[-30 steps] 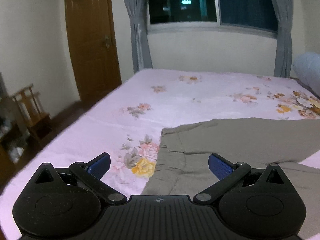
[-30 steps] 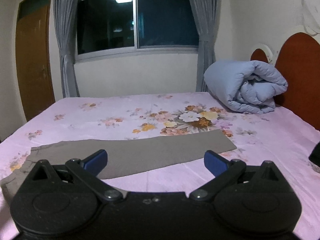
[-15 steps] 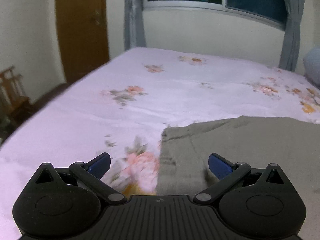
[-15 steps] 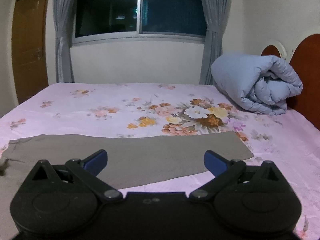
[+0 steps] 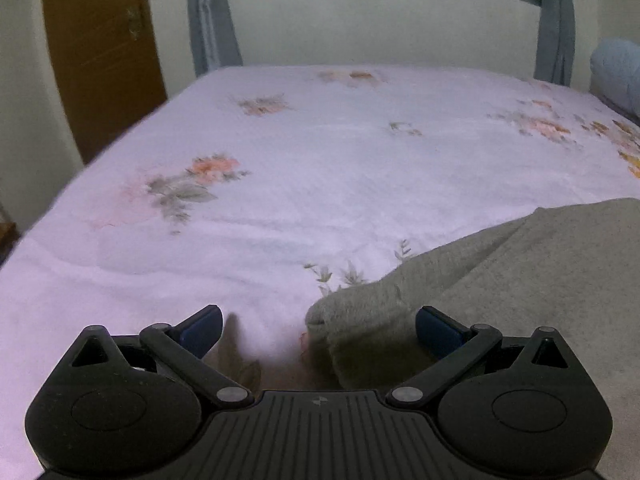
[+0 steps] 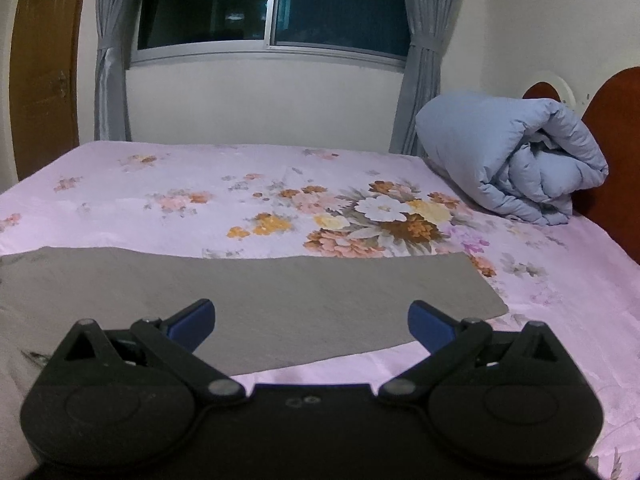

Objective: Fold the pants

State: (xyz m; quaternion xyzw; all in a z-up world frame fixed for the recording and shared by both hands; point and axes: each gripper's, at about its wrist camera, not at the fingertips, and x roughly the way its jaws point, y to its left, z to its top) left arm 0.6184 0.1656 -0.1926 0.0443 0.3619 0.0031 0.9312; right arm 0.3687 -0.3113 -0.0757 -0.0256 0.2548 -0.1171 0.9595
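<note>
Grey-olive pants lie flat on a pink floral bed sheet, legs stretched to the right, hem end at right. In the left wrist view the waist corner of the pants lies between the open fingers of my left gripper, low over the sheet. My right gripper is open and empty, just above the near edge of the pant leg.
A rolled light-blue duvet lies at the bed's head by a red-brown headboard. A window with grey curtains is behind the bed. A brown door stands left; the bed's left edge drops off.
My left gripper has dropped and moved forward to the pants' waist corner, now between its fingers. My right gripper has moved closer over the pant leg. Both stay open.
</note>
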